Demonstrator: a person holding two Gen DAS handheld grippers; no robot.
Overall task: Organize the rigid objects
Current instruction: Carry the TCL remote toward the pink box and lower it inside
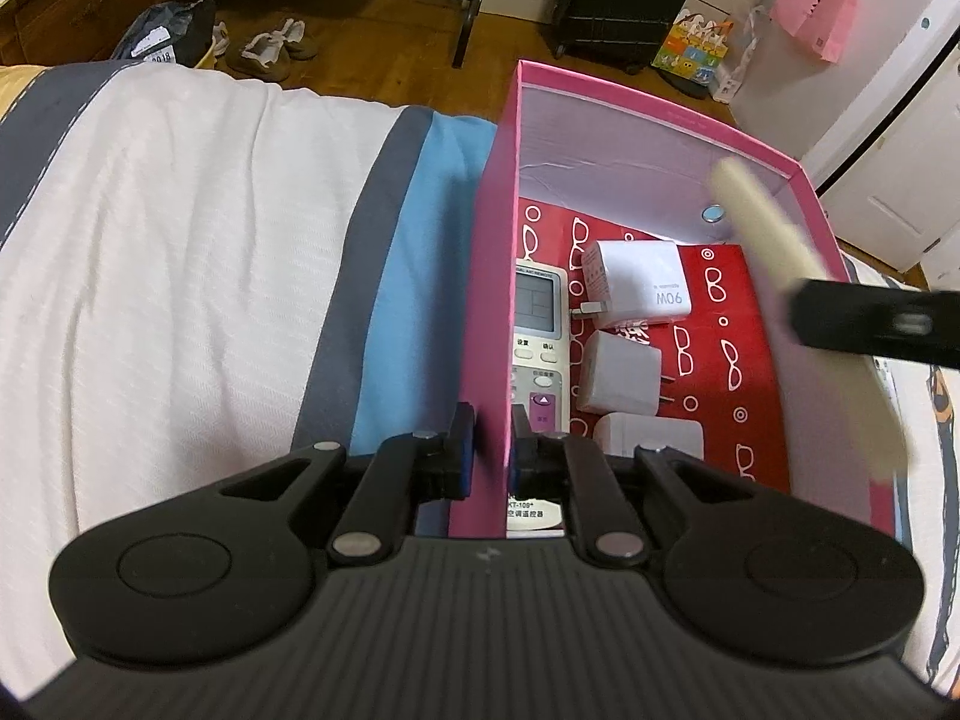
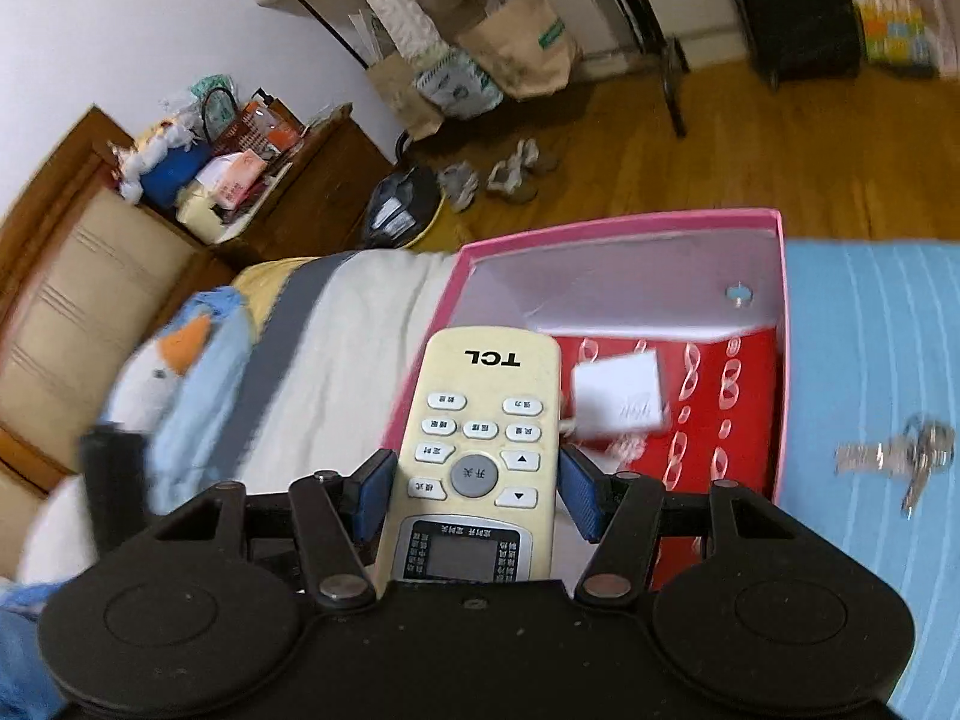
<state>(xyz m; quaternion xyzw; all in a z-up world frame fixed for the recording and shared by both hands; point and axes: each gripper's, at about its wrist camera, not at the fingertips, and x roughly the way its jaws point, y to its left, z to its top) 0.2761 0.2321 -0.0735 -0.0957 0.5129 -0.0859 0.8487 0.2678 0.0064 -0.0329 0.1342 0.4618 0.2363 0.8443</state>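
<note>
A bed (image 1: 180, 240) with white, grey and blue stripes sits in a room with a wood floor (image 1: 372, 66). A pink box (image 1: 489, 276) rests on the bed. The left gripper (image 1: 492, 450) pinches the box's near left wall. The right gripper (image 2: 477, 489) holds a cream remote (image 2: 480, 420) over the box's left edge. Another remote (image 1: 537, 324) and white chargers (image 1: 639, 288) lie inside. Keys (image 2: 900, 459) lie on the bed beside the box's right wall.

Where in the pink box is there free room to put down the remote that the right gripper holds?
Inside the pink box, the red floor is bare between the chargers and the right wall. The left side is crowded: another remote lies along the left wall.
</note>
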